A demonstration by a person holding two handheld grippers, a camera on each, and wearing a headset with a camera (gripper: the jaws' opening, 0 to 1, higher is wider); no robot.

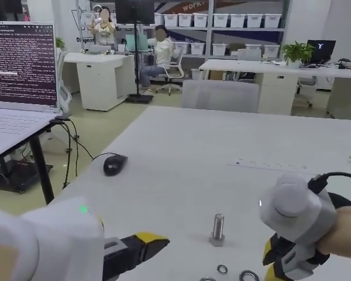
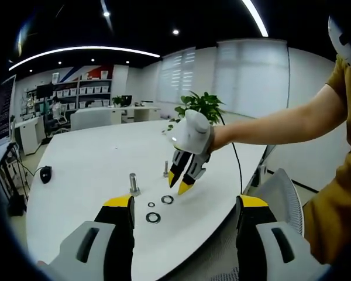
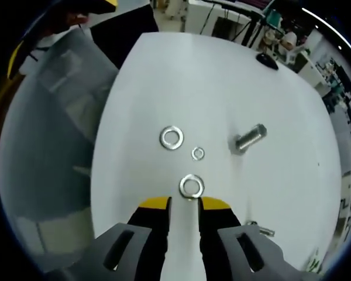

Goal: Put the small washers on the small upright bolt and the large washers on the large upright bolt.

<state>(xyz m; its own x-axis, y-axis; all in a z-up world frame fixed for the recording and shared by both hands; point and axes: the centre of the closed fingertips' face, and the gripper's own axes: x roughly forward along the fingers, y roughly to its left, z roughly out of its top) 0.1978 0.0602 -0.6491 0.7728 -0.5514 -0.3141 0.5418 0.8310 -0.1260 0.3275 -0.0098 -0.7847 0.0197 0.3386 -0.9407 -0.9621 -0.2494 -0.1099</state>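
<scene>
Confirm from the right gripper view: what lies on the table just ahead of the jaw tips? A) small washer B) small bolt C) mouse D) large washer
D: a large washer lies just past the tips of the open right gripper; the small washer sits farther out.

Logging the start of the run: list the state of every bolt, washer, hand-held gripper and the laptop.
Large bolt: upright, no washer on it.
Small bolt: upright.
Large washers: both lying flat, loose.
Small washer: lying flat, loose.
Left hand-held gripper: open, empty.
Right hand-held gripper: narrowly open, empty.
Laptop: open, screen lit.
</scene>
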